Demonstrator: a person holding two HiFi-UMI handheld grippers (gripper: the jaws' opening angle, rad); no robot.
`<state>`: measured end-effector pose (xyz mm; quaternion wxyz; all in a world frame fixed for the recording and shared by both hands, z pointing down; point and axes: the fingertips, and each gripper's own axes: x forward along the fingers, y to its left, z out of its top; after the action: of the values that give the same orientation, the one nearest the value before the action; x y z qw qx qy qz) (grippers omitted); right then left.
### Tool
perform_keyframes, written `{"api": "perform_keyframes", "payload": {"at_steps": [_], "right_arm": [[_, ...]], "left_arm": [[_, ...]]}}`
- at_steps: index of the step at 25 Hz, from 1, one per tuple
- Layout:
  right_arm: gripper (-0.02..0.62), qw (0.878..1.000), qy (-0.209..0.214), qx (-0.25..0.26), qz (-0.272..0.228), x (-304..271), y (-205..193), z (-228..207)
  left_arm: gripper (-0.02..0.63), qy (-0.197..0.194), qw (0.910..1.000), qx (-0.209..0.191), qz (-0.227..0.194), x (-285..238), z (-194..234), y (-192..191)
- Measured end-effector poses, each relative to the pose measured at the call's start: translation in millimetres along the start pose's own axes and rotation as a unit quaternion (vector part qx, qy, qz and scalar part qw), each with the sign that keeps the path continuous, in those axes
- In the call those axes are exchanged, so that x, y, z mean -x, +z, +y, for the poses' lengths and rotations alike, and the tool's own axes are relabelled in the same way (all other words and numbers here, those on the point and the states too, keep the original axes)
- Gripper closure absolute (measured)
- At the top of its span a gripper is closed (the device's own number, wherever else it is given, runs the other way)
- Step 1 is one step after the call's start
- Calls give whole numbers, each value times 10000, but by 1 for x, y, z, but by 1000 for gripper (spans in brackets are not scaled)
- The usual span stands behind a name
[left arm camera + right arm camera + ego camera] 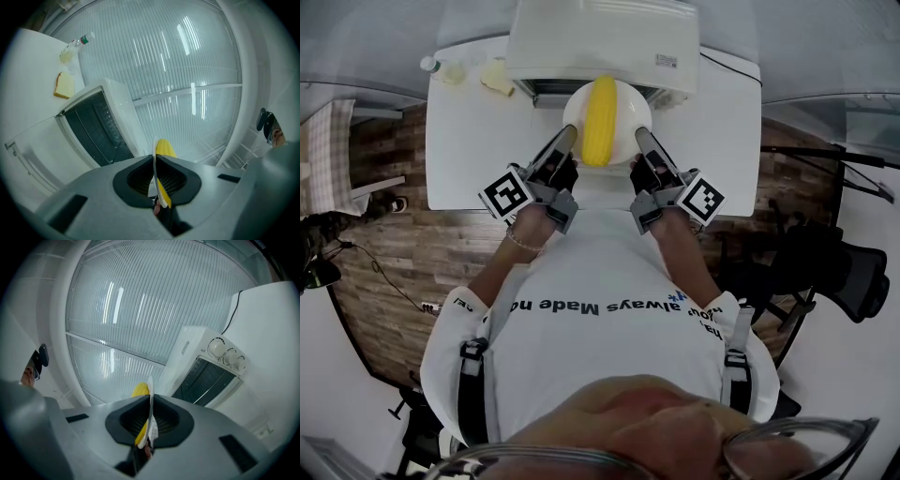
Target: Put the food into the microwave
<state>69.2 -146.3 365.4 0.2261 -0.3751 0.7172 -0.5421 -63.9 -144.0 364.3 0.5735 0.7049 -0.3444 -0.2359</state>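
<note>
the white table [459, 141] carries the microwave [600, 37] at 12 o'clock. the plate [623, 108] bearing the corn [601, 120] is held just before its front, not yet inside. the plate should be kept level and both sides advanced together, lest the corn roll. the left gripper [565, 141] is clamped on the rim at 8 o'clock, the right gripper [643, 141] at 4 o'clock, forearms extended forward.

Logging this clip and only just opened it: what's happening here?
A person holds a white plate carrying a yellow corn cob. The left gripper is clamped on its left rim and the right gripper on its right rim. The plate is at the front of the microwave on the white table.
</note>
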Motion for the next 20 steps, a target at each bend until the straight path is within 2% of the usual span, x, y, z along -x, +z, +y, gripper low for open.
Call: {"api": "perform_keyframes", "payload": {"at_steps": [5, 20], "right_arm": [[572, 9999, -70, -72, 39, 0, -2, -8], [572, 9992, -300, -155, 224, -1, -25, -50]], "left_arm": [[586, 33, 10000, -32, 43, -2, 5, -2], [586, 389, 9984, 75, 410, 3, 56, -15]]}}
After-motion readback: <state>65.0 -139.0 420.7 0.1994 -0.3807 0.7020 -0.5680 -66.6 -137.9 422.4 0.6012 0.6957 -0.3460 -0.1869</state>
